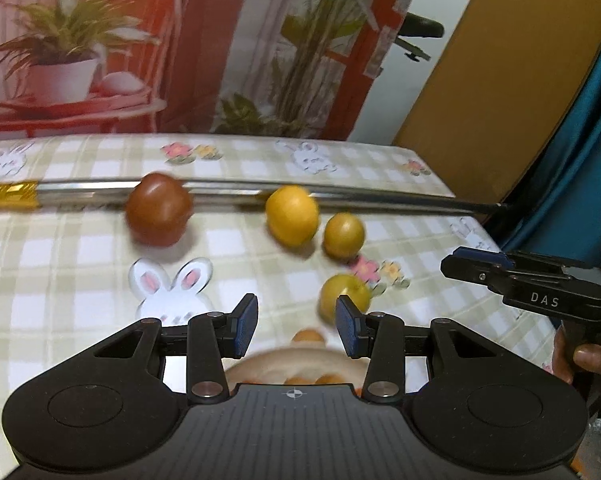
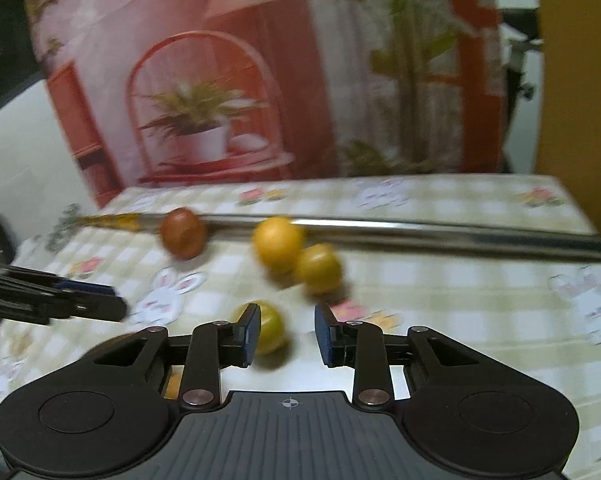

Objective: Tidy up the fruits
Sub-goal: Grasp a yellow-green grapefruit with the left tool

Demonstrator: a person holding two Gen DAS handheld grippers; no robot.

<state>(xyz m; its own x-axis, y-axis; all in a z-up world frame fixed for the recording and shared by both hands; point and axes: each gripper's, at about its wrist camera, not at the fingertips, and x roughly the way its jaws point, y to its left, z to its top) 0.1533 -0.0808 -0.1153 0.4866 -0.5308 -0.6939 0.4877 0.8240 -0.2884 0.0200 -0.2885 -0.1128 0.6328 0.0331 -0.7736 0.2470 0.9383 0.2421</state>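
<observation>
Just ahead of right gripper [image 2: 286, 332], slightly left: plum [image 2: 269, 326]; jaws apart, empty. Left gripper [image 1: 296, 326] likewise apart, empty.

The left hand-held gripper [image 1: 296, 326] is pointing forward and downward, its blue-padded fingers [image 1: 246, 326] standing apart with nothing pressed between them. The right hand-held gripper [image 2: 287, 334] is tilting downward as well, its jaws parted and gripping nothing. In the left wrist view, a hand [image 1: 580, 356] is wrapping around the right tool's handle at the frame's right edge.
</observation>
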